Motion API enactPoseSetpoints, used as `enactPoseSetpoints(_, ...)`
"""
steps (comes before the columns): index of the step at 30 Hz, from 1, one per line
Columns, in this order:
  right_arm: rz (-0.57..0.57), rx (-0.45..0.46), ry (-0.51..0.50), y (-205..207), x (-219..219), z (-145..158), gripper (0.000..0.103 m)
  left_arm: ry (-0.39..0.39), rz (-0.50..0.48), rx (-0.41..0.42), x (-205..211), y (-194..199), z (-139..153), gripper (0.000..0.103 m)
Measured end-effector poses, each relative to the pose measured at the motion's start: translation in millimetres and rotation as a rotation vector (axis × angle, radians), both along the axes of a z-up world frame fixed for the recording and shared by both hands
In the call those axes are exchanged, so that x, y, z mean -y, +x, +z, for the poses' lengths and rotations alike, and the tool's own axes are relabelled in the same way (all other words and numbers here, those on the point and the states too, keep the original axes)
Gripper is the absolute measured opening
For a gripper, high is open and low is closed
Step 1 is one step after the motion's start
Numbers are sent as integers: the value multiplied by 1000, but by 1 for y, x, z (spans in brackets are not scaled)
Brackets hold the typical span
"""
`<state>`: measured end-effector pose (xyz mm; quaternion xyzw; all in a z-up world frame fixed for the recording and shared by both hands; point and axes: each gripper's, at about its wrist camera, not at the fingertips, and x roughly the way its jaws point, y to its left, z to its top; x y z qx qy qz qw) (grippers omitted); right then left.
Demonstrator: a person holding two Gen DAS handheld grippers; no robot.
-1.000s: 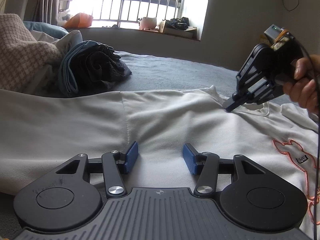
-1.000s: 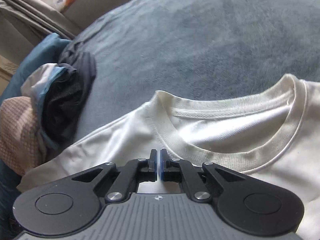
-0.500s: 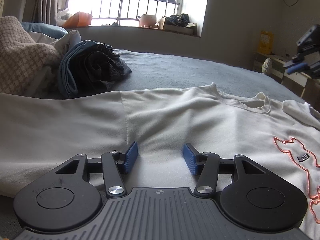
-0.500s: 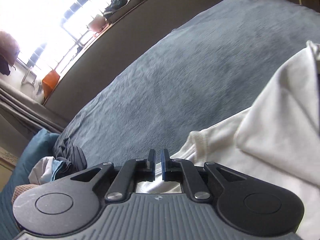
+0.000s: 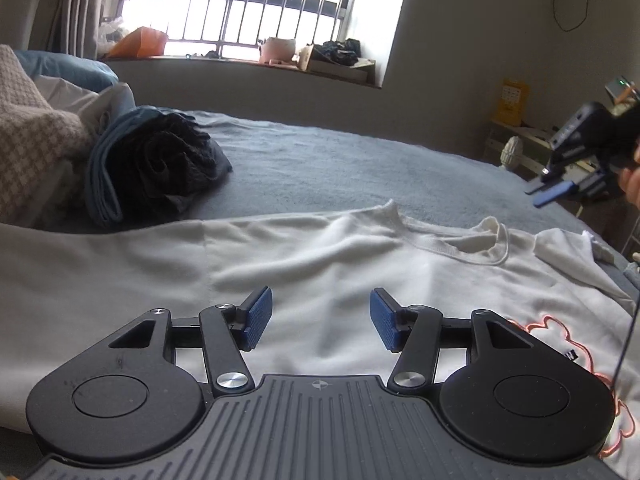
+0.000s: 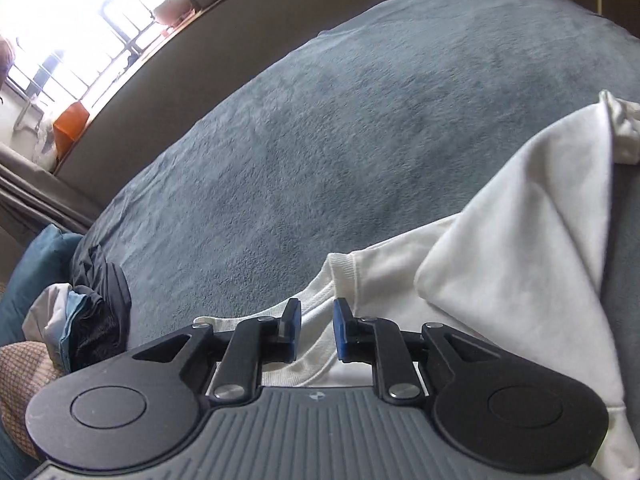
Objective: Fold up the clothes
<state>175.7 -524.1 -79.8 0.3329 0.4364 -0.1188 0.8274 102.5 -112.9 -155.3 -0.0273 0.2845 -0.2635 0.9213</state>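
While lying flat: white sweatshirt (image 5: pixel 320 256) spread across the grey bed (image 5: pixel 340 160), collar toward the far side.
Left gripper (image 5: pixel 321 318): fingers apart above the cloth, empty.
Right gripper (image 6: pixel 317 330): slightly parted, raised, empty.

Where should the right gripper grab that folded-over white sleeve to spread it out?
Probably pinch the sleeve at its cuff end, approaching from the bare grey blanket side; that free edge lifts slightly. The right gripper is open.
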Motion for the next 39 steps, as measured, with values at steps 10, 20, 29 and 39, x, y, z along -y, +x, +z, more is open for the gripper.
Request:
enactPoseSetpoints(10, 239, -233, -327, 94, -42, -27, 47, -44, 1, -29, -1, 1, -20, 58)
enactPoseSetpoints(20, 524, -380, -507, 122, -52, -58, 49, -75, -8, -29, -4, 2, -22, 60)
enactPoseSetpoints(29, 596, -372, -465, 116, -45, -54, 47, -63, -11, -20, -2, 1, -23, 62)
enactPoseSetpoints(39, 578, -233, -643, 89, -55, -50, 4, -50, -8, -10, 0, -1, -23, 62)
